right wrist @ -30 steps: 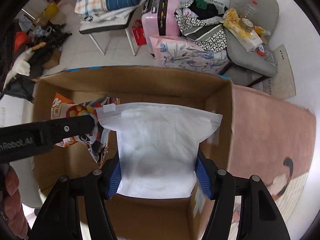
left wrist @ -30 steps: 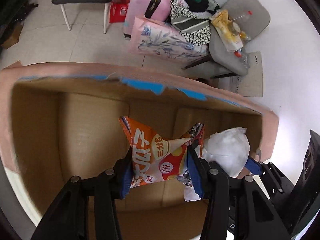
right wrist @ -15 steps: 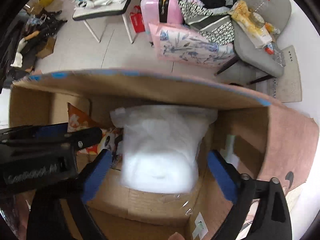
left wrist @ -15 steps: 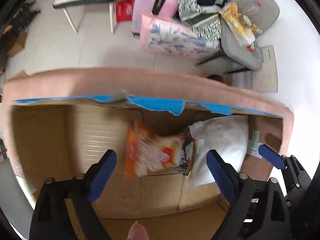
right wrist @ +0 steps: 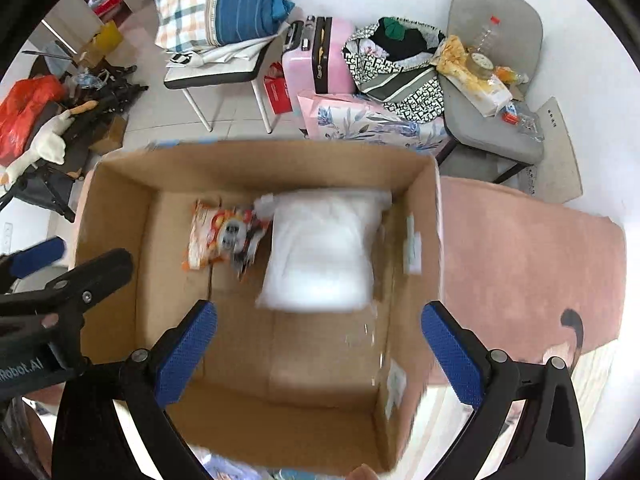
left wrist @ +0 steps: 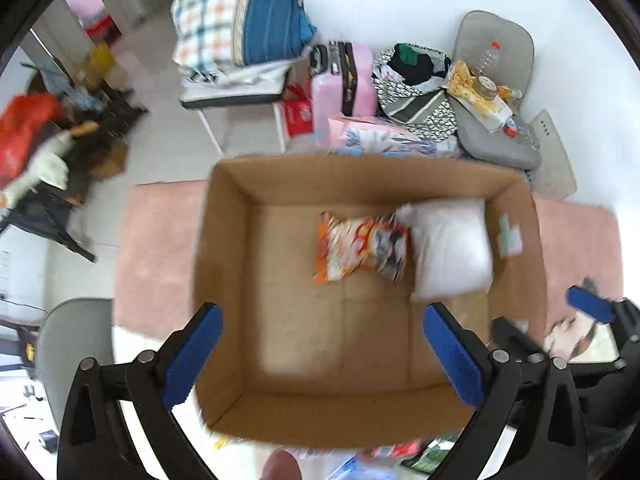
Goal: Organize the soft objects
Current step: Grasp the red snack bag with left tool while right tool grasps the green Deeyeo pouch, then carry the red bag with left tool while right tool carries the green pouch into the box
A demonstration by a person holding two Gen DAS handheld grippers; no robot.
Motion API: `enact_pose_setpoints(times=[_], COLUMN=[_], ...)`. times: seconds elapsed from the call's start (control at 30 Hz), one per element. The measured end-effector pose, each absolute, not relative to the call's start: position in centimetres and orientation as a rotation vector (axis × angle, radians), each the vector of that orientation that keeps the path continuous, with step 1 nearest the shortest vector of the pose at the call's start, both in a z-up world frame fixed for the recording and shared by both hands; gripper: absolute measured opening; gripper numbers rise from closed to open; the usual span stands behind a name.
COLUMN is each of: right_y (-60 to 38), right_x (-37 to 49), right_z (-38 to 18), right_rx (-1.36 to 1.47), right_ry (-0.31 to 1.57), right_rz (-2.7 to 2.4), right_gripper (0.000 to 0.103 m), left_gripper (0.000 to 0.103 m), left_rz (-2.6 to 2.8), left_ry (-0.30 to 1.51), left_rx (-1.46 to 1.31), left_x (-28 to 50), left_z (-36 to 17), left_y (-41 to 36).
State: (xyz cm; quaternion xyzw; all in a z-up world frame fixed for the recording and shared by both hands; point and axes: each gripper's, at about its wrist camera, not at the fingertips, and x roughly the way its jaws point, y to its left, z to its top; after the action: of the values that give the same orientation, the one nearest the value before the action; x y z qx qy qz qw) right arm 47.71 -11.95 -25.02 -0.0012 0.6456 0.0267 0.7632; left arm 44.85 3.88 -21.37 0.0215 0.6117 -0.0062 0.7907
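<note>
Both grippers have let go and drawn up out of the box (left wrist: 224, 216): a second ago the left gripper (left wrist: 320, 360) pinched the snack bag (left wrist: 356, 246) and the right gripper (right wrist: 318, 354) the white bag (right wrist: 320, 256); now both bags lie on the box floor. Left jaws are still spreading, right jaws likewise, nothing between either pair.

Snack bag and white bag lie side by side, touching, toward the far wall; the white bag sits near the right wall, just beside a pale label (right wrist: 412, 244) on that wall. The near half of the floor and the left part are bare cardboard, with open room around each set of jaws. All four box walls stand upright, rims clear of the fingers.

Left wrist view: the box sits on a pink rug (left wrist: 160, 248) showing on both sides; the right gripper's blue pad (left wrist: 590, 308) appears at right, outside the box, and packets at the bottom edge below the near wall are blurred. Right wrist view: rug is wide open to the right; the left gripper's black finger (right wrist: 92, 276) lies over the left rim. Beyond the box are a suitcase (right wrist: 320, 56), floral bag (right wrist: 372, 124) and grey chair (right wrist: 492, 128).
</note>
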Motion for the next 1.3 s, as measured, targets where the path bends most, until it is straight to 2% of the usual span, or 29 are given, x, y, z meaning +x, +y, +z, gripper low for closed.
enact_pose_setpoints(times=[0.17, 0.27, 0.53, 0.63, 0.67, 0.73, 0.77, 0.87, 0.93, 1.13, 1.3], right_y=[-12.4, -12.7, -12.2, -11.7, -11.6, -11.3, -11.4, -12.9, -14.8, -19.9, -22.1], right_x=[39.2, 35.2, 30.3, 29.8, 29.6, 29.0, 28.7, 27.4, 26.1, 23.0, 22.1], right_z=[-24.1, -25.1, -32.7, -35.2, -35.8, -37.2, -37.7, -38.6, -38.8, -39.1, -39.4], right_rx=[-0.002, 0.039, 0.105, 0.152, 0.156, 0.151, 0.155, 0.217, 0.29, 0.409, 0.482], right_ry=[1.379, 1.419, 1.554, 1.604, 1.615, 1.644, 1.657, 1.681, 1.693, 1.704, 1.698], right_rz=[0.012, -0.006, -0.105, -0.118, -0.12, -0.131, -0.137, -0.15, -0.152, -0.166, -0.136], right_gripper=[0.103, 0.103, 0.101, 0.094, 0.087, 0.067, 0.053, 0.042, 0.04, 0.04, 0.04], left_gripper=[0.103, 0.103, 0.102, 0.099, 0.096, 0.095, 0.094, 0.075, 0.067, 0.067, 0.066], left_rz=[0.023, 0.029, 0.021, 0.001, -0.013, -0.05, -0.075, -0.148, -0.195, -0.31, -0.242], left_ry=[1.315, 1.363, 1.463, 1.474, 1.476, 1.476, 1.478, 1.505, 1.536, 1.668, 1.741], left_rx=[0.123, 0.216, 0.344, 0.297, 0.283, 0.261, 0.245, 0.185, 0.138, 0.011, 0.088], left_x=[37.3, 33.4, 30.1, 30.0, 29.8, 29.6, 29.5, 29.8, 30.1, 31.5, 32.6], left_z=[-22.5, -25.2, -32.0, -32.5, -32.4, -32.3, -32.1, -31.8, -32.4, -36.2, -40.5], left_y=[5.1, 6.0, 9.6, 10.0, 9.8, 9.0, 8.1, 5.5, 3.8, -2.3, -5.0])
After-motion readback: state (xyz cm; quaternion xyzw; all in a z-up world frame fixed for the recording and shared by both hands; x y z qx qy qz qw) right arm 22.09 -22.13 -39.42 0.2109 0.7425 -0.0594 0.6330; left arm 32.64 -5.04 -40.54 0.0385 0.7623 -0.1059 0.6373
